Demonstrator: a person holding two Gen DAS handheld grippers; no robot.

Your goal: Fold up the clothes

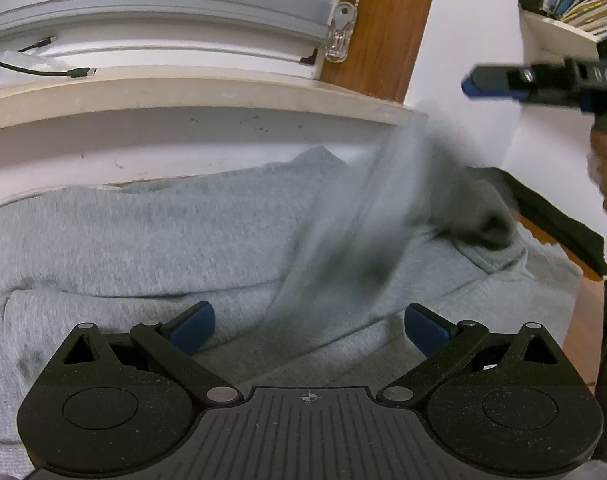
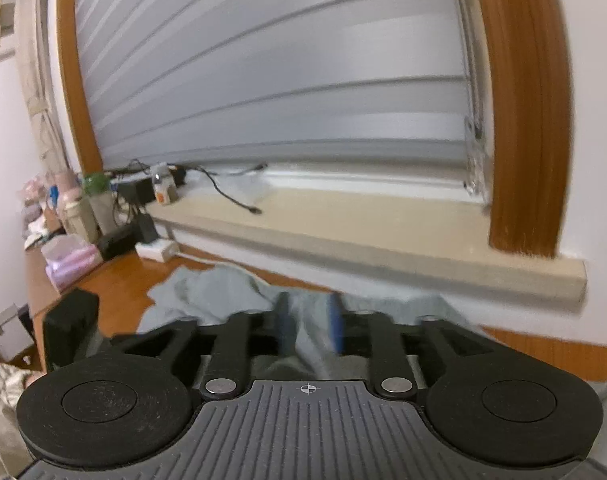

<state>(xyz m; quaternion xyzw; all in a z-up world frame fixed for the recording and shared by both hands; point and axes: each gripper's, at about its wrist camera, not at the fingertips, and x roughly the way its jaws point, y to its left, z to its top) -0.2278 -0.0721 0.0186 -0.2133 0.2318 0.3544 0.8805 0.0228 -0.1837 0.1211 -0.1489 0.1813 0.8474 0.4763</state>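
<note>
Left wrist view: soft grey fleece sweatshirt [image 1: 151,240] lies wide across, right under the spread-apart left gripper [image 1: 309,326]; the right gripper [image 2: 308,326] pinches its raised fold.

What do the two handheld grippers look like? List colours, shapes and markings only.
The left gripper and the right gripper are alike: matte black bodies with two round discs, a ribbed centre panel bearing a small white crosshair mark, silver pivot pins on angled black linkage arms, and blue fingertips. From the left wrist view, the right gripper's side carries pale lettering, too blurred to read. No cables or sleeves are visible.
</note>
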